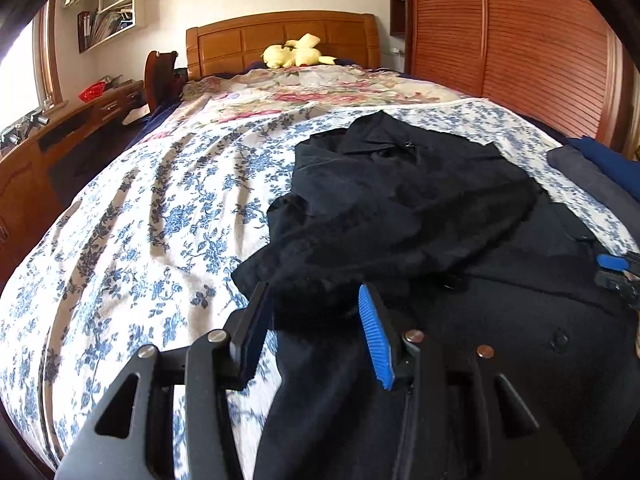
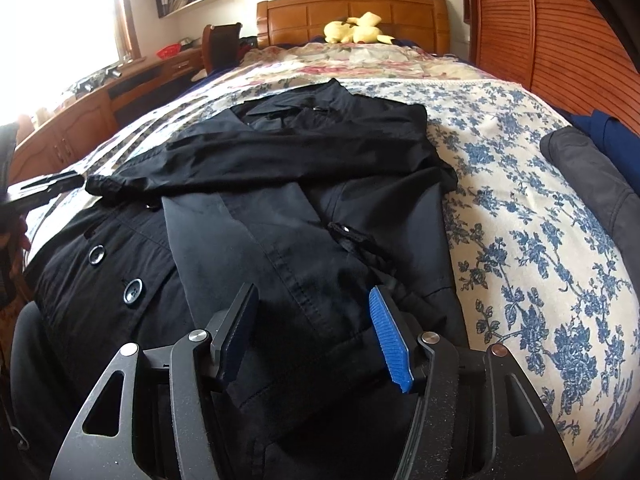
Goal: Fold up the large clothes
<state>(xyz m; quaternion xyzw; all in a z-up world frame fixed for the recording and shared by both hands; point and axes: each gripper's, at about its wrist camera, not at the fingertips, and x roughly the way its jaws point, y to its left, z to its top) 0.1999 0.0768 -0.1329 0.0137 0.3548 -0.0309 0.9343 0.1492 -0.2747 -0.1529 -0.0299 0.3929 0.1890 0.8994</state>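
- Lying partly folded on the bed (image 2: 520, 184), the black coat (image 2: 280, 184) has one sleeve (image 1: 360, 240) draped loosely across it.
- Left gripper (image 1: 316, 316) fingers part-open, gripping nothing; loose sleeve could slide off.
- Right gripper (image 2: 312, 316) fingers part-open over hem, empty; closing may pinch several layers.

Coat (image 2: 280, 200) lies on bed (image 2: 520, 208), sleeve folded across it. Plush (image 2: 356, 28) at headboard (image 2: 348, 6) behind. Wardrobe (image 2: 540, 32) right, desk (image 2: 132, 80) left. My jaws over coat's near end.
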